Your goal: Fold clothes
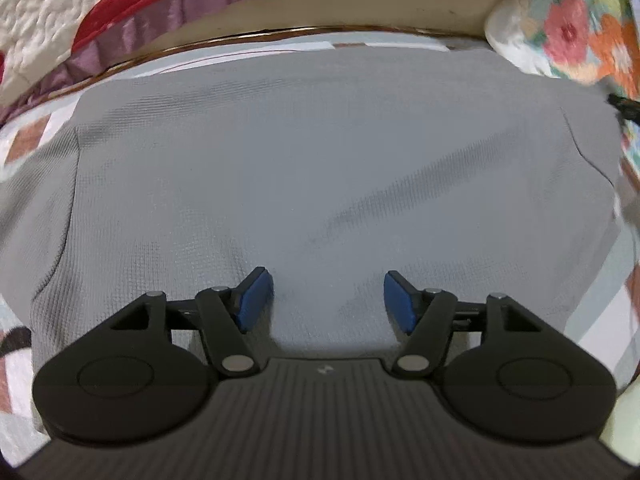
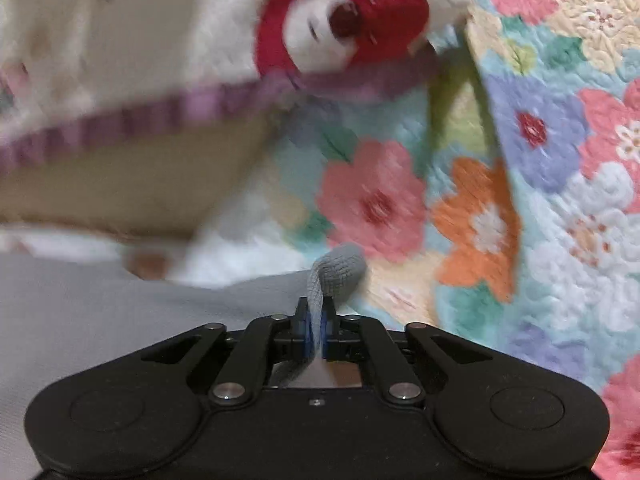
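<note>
Garment (image 1: 320,152), grey and waffle-textured, lies spread flat ahead of and beneath the left tool (image 1: 328,300), whose blue pads (image 1: 254,300) stand apart with nothing between them. Right wrist view, blurred: right tool (image 2: 315,330) is clamped on a bunched grey fold of the garment (image 2: 338,272); floral quilt (image 2: 540,160) beyond.

You see a white quilted cover with red patches and a purple pleated frill (image 1: 132,40) draped over a beige cushion edge (image 1: 340,4). To your right hangs a pastel quilt with pink, orange and lilac flowers (image 2: 540,140). Beneath lies a pale patchwork sheet with reddish-brown squares (image 1: 28,140).
</note>
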A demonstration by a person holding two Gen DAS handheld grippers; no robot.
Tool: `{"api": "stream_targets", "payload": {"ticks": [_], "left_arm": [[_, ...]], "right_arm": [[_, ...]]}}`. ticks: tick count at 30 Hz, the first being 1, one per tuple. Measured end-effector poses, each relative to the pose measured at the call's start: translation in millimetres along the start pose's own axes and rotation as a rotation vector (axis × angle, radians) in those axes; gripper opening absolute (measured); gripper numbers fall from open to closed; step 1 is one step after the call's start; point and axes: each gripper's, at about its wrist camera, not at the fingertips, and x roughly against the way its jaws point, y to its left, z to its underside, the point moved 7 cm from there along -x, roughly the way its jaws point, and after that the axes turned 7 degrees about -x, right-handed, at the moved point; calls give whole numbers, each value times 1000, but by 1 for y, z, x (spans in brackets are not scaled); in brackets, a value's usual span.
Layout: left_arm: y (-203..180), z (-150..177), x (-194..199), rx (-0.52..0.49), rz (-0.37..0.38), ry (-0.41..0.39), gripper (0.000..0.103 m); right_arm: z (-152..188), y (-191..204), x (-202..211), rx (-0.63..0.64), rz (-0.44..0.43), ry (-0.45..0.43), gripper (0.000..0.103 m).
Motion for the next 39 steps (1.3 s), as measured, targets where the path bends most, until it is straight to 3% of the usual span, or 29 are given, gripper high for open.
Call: {"api": "stream_targets", "payload": {"ticks": [3,5,7,9,11,15,18,20,21,22,24,27,31,32,35,39], "left_arm": [[-2,2,3,-15,6,17,63],[1,3,5,29,28,20,64],[4,4,6,68,46,20,64],[5,5,7,92,53,23,64],[6,6,9,111,57,31,64],[7,12,14,162,68,45,64],[9,25,24,258,118,48,64],[14,36,33,329,151,46,64],[18,39,39,348,145,45,64],[23,42,47,362,132,41,64],[39,43,63,377,95,16,65],[81,47,84,451,24,-30,67],[148,58,104,602,-65,-75,67],[164,64,106,640,-89,-78,67],[205,83,105,756,-129,-71,67],[227,86,92,853,-54,-57,67]], "right_arm": [[22,-17,-15,-105,9,122,4],[26,-29,-1,-297,-21,132,16],[37,-34,20,-497,-112,164,38],[52,-28,41,-642,-238,204,43],[67,-14,59,-698,-348,266,44],[88,21,86,-707,-494,348,58],[100,52,93,-602,-512,375,57],[97,75,101,-331,-428,300,11],[94,85,106,-203,-387,258,9],[92,92,110,-111,-349,219,9],[94,96,113,-67,-301,223,9],[93,93,120,-65,-216,225,30],[78,110,155,74,-167,142,43],[73,120,165,101,-209,117,45],[59,160,194,100,-446,104,50],[57,247,228,192,-792,151,50]]}}
